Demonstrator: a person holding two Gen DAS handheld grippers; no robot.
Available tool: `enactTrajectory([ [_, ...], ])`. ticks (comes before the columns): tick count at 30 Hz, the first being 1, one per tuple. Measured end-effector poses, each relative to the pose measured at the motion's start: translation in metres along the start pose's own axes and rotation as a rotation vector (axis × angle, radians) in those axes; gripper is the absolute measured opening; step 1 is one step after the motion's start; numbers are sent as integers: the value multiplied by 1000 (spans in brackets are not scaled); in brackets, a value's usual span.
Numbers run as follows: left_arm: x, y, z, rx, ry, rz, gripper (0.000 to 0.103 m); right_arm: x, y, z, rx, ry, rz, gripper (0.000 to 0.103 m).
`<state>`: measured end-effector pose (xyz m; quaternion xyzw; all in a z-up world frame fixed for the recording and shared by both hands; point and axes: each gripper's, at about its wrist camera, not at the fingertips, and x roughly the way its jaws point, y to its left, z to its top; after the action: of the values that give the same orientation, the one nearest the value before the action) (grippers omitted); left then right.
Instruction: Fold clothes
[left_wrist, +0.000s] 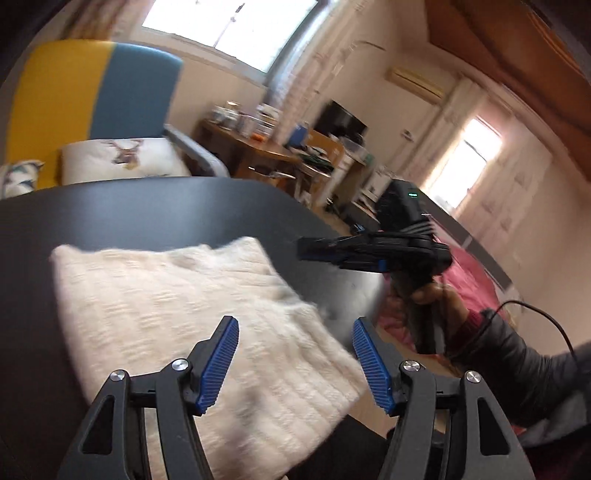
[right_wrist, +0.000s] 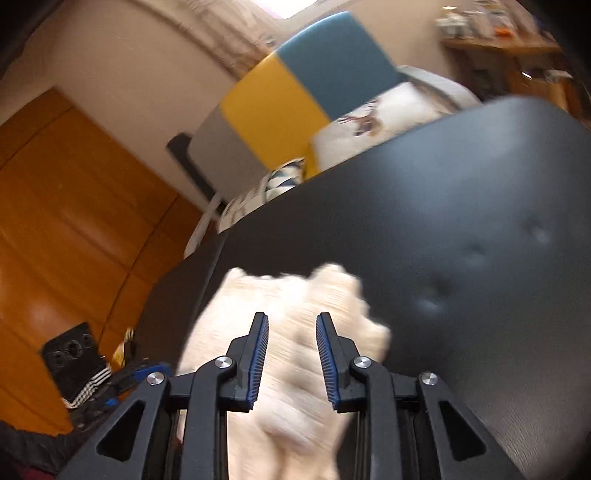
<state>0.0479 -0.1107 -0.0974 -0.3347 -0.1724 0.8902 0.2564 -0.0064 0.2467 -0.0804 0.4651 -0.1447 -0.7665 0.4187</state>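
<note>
A cream knitted sweater (left_wrist: 166, 295) lies folded flat on the black table (left_wrist: 147, 210), reaching to its right edge. My left gripper (left_wrist: 295, 323) hovers over the sweater's near right corner, its jaws wide apart with nothing pressed between them. A hand holds my right gripper (left_wrist: 306, 249) just past the table's right edge, its tip aimed at the sweater. In the right wrist view the right gripper (right_wrist: 291, 317) stands a little open above the blurred sweater (right_wrist: 295, 295). Its pads (right_wrist: 258, 350) do not press on the knit, and the black table (right_wrist: 443, 203) spreads out beyond.
A yellow and blue chair (left_wrist: 96, 96) with a deer-print cushion (left_wrist: 125, 158) stands behind the table. A cluttered wooden desk (left_wrist: 266, 147) is further back. Pink fabric (left_wrist: 469, 280) lies low on the right, and a black cable (left_wrist: 546, 321) trails by the sleeve. Wooden wardrobe doors (right_wrist: 74, 221) are on the left.
</note>
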Motion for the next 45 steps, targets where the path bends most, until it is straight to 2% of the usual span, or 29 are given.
enactTrajectory([
  [2,0,10,-4,-27,5,36,65,28,7,9,-15,52,-69,28],
  [5,4,10,-16,-18,31,68,65,64,-1,12,9,135,-212,27],
  [6,5,8,-22,-2,45,82,65,75,-6,13,25,164,-255,24],
  [9,14,3,-41,62,103,129,65,88,-13,11,38,168,-274,23],
  [11,13,-1,-52,112,106,162,65,86,-14,10,41,166,-275,23],
  [12,12,-4,-57,141,106,182,65,84,-14,10,48,160,-265,23],
  [14,4,-4,-55,122,86,162,65,72,-18,9,86,129,-214,24],
  [17,-22,15,-38,-37,11,61,67,40,-32,3,193,46,-79,28],
  [19,-42,34,-29,-162,-47,27,72,20,-41,-5,251,7,2,34],
  [20,-51,45,-25,-215,-71,25,76,13,-44,-13,264,12,27,36],
  [22,-62,68,-20,-306,-76,23,85,6,-50,-28,294,54,66,54],
  [25,-66,100,-15,-423,-46,23,92,6,-58,-52,351,146,92,60],
  [28,-56,122,-16,-502,10,17,95,14,-65,-63,397,181,104,63],
  [31,-45,134,-22,-550,53,12,95,25,-71,-70,434,208,116,65],
  [35,-32,138,-25,-566,89,2,96,51,-75,-66,470,237,178,67],
  [40,-13,148,-28,-600,139,-13,97,67,-69,-55,424,283,159,69],
  [45,-3,147,-27,-577,170,-19,97,71,-71,-50,420,318,170,70],
])
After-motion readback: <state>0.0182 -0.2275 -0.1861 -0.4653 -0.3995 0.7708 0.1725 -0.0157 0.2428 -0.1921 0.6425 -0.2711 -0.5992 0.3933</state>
